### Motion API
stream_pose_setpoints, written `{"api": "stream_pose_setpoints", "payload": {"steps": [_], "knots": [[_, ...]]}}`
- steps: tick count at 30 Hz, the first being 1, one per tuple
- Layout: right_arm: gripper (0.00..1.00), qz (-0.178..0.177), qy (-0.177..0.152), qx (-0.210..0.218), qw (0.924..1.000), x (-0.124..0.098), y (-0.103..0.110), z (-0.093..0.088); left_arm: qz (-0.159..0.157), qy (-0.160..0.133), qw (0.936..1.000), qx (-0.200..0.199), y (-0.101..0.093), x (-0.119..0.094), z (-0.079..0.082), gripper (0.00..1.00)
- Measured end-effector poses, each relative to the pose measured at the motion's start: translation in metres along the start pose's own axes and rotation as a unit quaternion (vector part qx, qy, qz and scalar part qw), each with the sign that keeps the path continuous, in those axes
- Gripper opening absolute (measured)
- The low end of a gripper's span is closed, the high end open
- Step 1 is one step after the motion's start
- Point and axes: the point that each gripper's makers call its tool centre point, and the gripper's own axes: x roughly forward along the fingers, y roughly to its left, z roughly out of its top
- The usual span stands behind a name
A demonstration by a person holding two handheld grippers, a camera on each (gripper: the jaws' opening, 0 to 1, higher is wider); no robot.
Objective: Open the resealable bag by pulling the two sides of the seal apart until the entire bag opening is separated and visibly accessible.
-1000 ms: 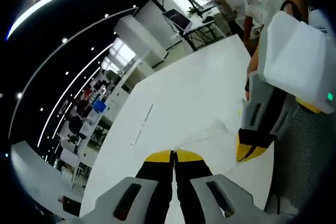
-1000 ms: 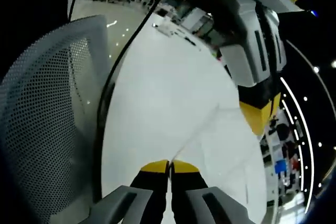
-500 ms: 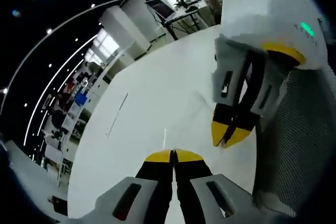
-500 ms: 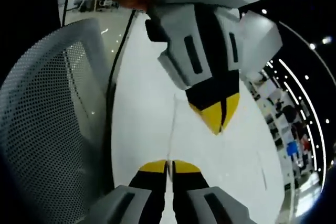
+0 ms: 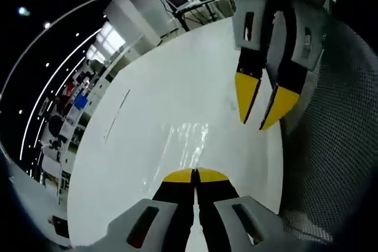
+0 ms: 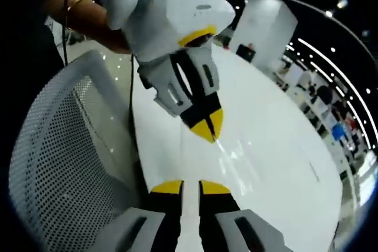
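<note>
While hovering over the white table (image 5: 177, 98), left gripper (image 5: 195, 174) pinching closed on clear bag (image 5: 188, 141), right gripper (image 6: 191, 187) gaping slightly, gripping nothing, beside mesh chair (image 6: 65, 163).

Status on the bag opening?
Done: nothing confirmable. The clear bag is just glare on the white table, so I can't tell whether the seal is open. In hand: left hand-held gripper shut, apparently on the bag's edge; right hand-held gripper open, empty. Left: regrip and pull the seal apart.
</note>
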Motion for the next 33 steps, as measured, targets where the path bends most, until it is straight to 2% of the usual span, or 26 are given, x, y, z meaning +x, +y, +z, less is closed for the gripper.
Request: {"api": "stream_pose_setpoints", "payload": {"steps": [3, 12, 19, 23, 27, 31, 33], "knots": [[0.06, -0.008, -0.007, 0.013, 0.9999, -0.007, -0.002, -0.002, 0.015, 0.015, 0.9997, -0.009, 0.010, 0.006, -0.005, 0.00], [0.07, -0.043, -0.004, 0.066, 0.9969, -0.026, -0.020, -0.014, 0.034, 0.029, 0.9990, -0.001, 0.036, 0.028, -0.012, 0.00], [0.08, -0.077, -0.012, 0.158, 0.9844, -0.035, -0.036, -0.025, 0.032, 0.041, 0.9986, 0.011, 0.054, 0.049, -0.016, 0.00], [0.10, -0.088, -0.013, 0.192, 0.9775, -0.040, -0.042, -0.030, 0.029, 0.042, 0.9985, 0.020, 0.064, 0.062, -0.016, 0.00], [0.19, -0.096, -0.016, 0.227, 0.9689, -0.043, -0.049, -0.037, 0.028, 0.045, 0.9983, 0.027, 0.076, 0.074, -0.016, 0.00], [0.27, -0.096, -0.021, 0.242, 0.9652, -0.045, -0.054, -0.041, 0.033, 0.049, 0.9979, 0.028, 0.088, 0.084, -0.019, 0.00], [0.31, -0.095, -0.024, 0.247, 0.9641, -0.044, -0.056, -0.042, 0.045, 0.060, 0.9958, 0.054, 0.096, 0.087, -0.022, 0.00]]}}
